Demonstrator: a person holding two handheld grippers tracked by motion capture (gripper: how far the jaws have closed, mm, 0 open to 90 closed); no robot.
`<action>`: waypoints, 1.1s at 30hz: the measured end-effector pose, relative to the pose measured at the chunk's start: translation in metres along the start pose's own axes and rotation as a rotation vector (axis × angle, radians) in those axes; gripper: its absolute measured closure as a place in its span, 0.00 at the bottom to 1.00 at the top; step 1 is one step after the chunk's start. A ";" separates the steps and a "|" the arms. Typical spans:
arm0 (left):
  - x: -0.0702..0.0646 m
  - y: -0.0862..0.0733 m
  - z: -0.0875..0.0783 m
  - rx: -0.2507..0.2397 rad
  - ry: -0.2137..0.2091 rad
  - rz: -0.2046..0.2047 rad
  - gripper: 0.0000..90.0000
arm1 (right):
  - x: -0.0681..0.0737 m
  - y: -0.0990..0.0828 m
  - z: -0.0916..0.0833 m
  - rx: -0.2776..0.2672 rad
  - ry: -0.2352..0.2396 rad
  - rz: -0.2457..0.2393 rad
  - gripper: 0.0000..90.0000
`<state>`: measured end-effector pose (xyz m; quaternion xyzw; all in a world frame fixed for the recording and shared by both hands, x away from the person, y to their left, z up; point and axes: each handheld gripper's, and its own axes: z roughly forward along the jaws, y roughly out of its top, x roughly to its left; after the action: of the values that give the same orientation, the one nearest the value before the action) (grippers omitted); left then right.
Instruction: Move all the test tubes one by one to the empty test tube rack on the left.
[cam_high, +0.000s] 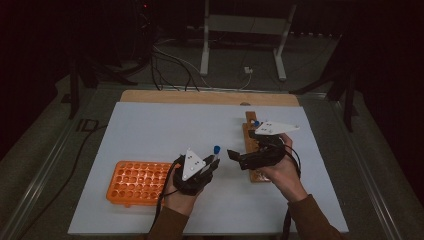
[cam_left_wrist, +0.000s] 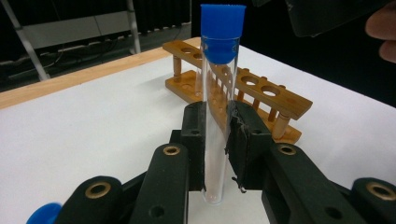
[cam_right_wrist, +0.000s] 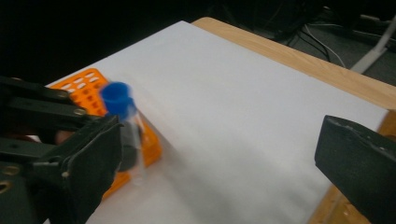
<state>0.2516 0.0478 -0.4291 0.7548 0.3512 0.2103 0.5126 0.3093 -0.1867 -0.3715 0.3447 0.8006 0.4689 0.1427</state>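
Note:
My left gripper (cam_high: 212, 161) (cam_left_wrist: 217, 121) is shut on a clear test tube with a blue cap (cam_high: 217, 149) (cam_left_wrist: 219, 93), held upright above the white mat. The orange tube rack (cam_high: 135, 182) (cam_right_wrist: 88, 86) lies at the left, under that hand. My right gripper (cam_high: 239, 150) (cam_right_wrist: 222, 140) stands open, its jaws wide apart and pointed at the tube (cam_right_wrist: 130, 135) with nothing between them. The left gripper (cam_right_wrist: 56, 107) shows at the left of the right gripper view. Under my right hand lies a wooden tube rack (cam_high: 251, 145) (cam_left_wrist: 243, 88), with a blue-capped tube (cam_high: 256, 123) at its far end.
The white mat (cam_high: 165, 130) covers a wooden table (cam_high: 200, 96). A blue cap (cam_left_wrist: 42, 214) peeks in at the lower left edge of the left gripper view. Cables and a white frame's legs (cam_high: 205, 55) lie on the dark floor beyond the table.

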 end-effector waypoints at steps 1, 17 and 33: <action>0.001 0.000 -0.001 0.000 -0.001 -0.001 0.86 | -0.002 -0.001 0.000 0.000 -0.009 0.002 0.00; 0.012 -0.010 -0.025 -0.024 -0.019 -0.028 0.86 | -0.022 -0.009 0.011 0.025 -0.102 0.024 0.00; 0.034 -0.025 -0.042 -0.030 -0.036 -0.065 0.86 | -0.036 -0.014 0.002 0.027 -0.151 0.042 0.00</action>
<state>0.2375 0.1053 -0.4374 0.7387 0.3631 0.1851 0.5369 0.3306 -0.2140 -0.3876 0.3977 0.7865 0.4335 0.1880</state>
